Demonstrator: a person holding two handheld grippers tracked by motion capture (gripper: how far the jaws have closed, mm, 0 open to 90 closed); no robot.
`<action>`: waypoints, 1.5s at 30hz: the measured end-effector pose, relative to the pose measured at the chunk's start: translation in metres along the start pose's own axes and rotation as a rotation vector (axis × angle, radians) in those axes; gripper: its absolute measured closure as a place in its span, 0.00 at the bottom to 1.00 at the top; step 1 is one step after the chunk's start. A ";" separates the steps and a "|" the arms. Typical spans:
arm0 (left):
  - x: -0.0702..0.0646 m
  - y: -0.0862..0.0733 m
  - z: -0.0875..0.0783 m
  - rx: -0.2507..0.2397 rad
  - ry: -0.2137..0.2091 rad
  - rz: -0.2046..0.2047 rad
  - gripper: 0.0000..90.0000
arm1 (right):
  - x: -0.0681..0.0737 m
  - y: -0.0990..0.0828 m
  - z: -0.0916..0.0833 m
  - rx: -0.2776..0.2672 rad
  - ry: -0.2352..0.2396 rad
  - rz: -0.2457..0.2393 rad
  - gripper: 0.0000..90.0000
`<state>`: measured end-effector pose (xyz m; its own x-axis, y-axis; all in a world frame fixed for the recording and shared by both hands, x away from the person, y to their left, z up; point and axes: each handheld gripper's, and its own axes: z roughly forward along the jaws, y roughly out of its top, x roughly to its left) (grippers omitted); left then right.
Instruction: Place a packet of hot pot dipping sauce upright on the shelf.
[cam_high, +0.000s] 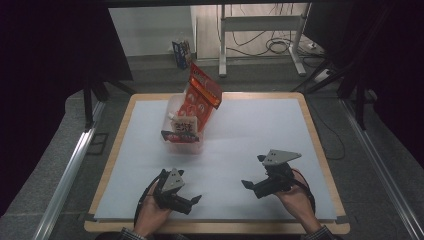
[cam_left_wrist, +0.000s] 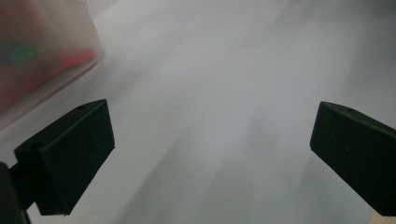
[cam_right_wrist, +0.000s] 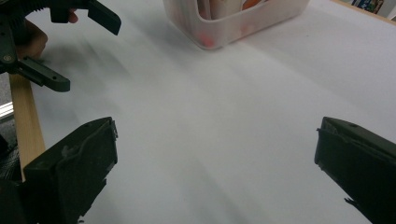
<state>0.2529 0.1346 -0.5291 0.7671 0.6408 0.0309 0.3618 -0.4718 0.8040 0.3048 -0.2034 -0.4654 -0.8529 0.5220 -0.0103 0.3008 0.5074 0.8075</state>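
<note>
A clear plastic bin (cam_high: 181, 143) stands left of centre on the white sheet, stuffed with snack packets. A tall red-orange bag (cam_high: 202, 96) leans out of it toward the back right. My left gripper (cam_high: 187, 192) rests near the front edge, below the bin, its jaws spread and pointing right. My right gripper (cam_high: 253, 171) sits at the front right, jaws spread and pointing left. In the left gripper view my left gripper (cam_left_wrist: 212, 149) holds nothing, and the bin (cam_left_wrist: 42, 56) is a blur at upper left. The right gripper (cam_right_wrist: 215, 163) is empty too, facing the bin (cam_right_wrist: 233, 21) and the left gripper (cam_right_wrist: 79, 46).
The white sheet (cam_high: 260, 125) covers a wooden table (cam_high: 112, 150) whose edge runs close to both hands. Metal rails (cam_high: 70, 170) flank the table. Beyond it stand a desk frame (cam_high: 260, 30), floor cables (cam_high: 277, 46) and a small box (cam_high: 181, 52).
</note>
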 end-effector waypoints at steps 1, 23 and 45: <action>0.000 0.000 0.000 0.000 0.001 0.000 0.00 | 0.000 -0.001 -0.001 0.003 -0.003 0.000 0.00; -0.001 0.000 0.001 0.004 0.001 0.006 0.00 | -0.007 -0.019 -0.025 0.010 -0.077 0.014 0.00; -0.001 0.000 0.002 0.009 0.003 0.009 0.00 | -0.015 -0.041 -0.048 0.018 -0.162 0.041 0.00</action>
<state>0.2528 0.1326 -0.5305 0.7686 0.6385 0.0402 0.3597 -0.4833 0.7981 0.2847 -0.2648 -0.4705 -0.7601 0.6456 -0.0738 0.3425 0.4946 0.7988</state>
